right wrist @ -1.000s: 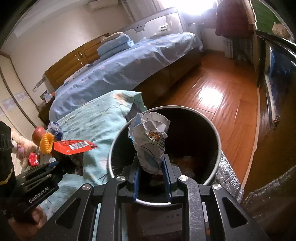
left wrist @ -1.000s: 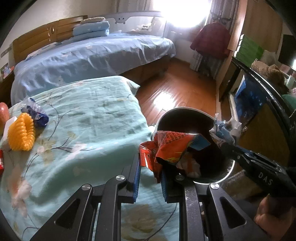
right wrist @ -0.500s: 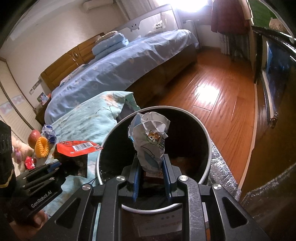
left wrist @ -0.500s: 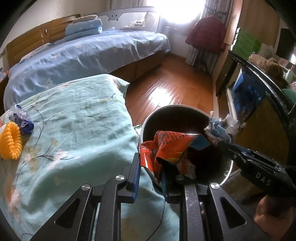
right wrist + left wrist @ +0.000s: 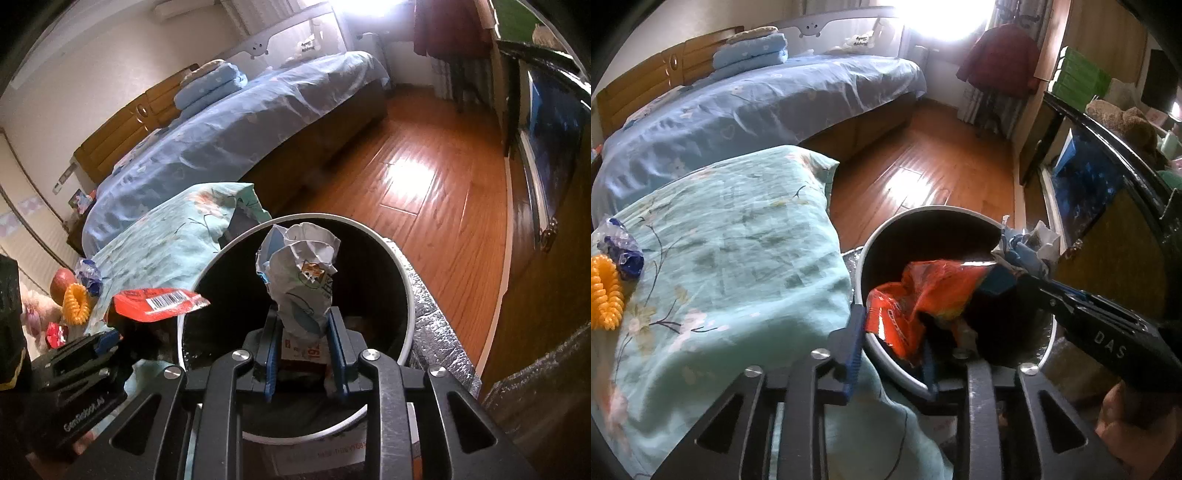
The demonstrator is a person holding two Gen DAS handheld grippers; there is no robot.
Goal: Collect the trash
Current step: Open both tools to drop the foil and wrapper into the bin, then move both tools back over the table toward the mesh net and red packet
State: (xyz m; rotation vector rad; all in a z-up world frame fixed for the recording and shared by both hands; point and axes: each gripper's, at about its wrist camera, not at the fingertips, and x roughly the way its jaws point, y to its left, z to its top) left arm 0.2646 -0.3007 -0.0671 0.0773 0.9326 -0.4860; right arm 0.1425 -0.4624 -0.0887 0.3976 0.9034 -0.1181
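Opening over bin rim [image 5: 402, 280] — both tools, wrappers between.

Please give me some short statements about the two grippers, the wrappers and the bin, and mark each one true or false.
1. The crumpled red-orange snack wrapper is at the left gripper. True.
2. The crumpled white paper wrapper with a cartoon print lies on the teal floral blanket. False: it stands between the fingers of the right gripper, above the bin.
3. The round dark bin with a pale rim has its lid closed. False: its mouth is open.
4. The yellow ridged plastic ring lies on the teal blanket. True.
5. The floor is grey carpet. False: it is the brown wooden floor.
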